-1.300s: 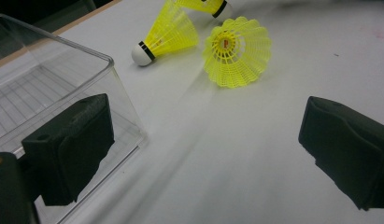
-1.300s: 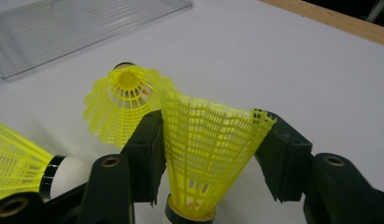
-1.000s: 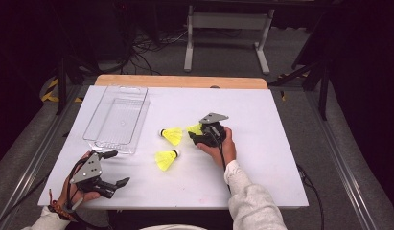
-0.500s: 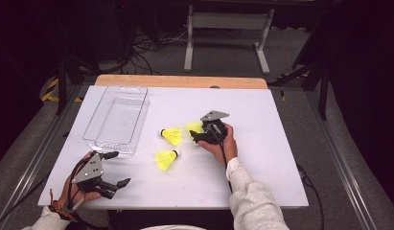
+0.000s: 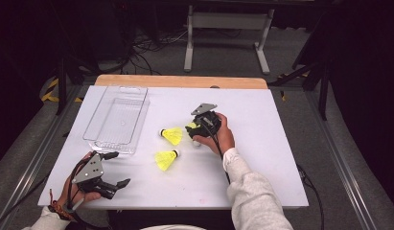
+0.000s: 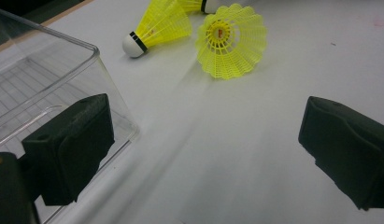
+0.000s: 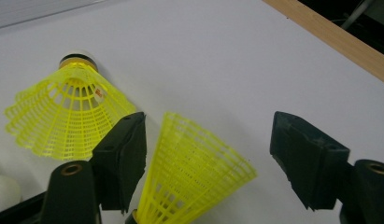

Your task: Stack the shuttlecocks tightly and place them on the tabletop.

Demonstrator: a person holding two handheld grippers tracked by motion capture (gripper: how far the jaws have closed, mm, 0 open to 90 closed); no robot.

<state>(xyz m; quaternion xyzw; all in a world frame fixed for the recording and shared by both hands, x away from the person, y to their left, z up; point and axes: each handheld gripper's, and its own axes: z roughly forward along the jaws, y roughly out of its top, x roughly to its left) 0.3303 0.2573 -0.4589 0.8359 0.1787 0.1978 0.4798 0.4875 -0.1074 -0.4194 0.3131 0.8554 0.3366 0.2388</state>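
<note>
Three yellow shuttlecocks on a white surface, one between the jaws of the right hand-held gripper.

At the left, the left hand-held gripper (image 5: 115,168) rests low at the near edge of the surface (image 5: 281,158), jaws spread wide and holding nothing, probably parked beside the near end of the clear plastic tray (image 5: 119,118) until it is needed. That tray looks like the place meant for the shuttlecocks. Toward the middle lie two loose shuttlecocks: the near shuttlecock (image 5: 166,159) lies on its side, and the far shuttlecock (image 5: 172,136) lies just beyond it, both apart from the tray. To the right, the right hand-held gripper (image 5: 194,130) has just been opening its jaws; the third shuttlecock (image 7: 189,177) sits between them, its mesh skirt by the left jaw and clear of the right one, so it seems released or not yet clamped.
</note>
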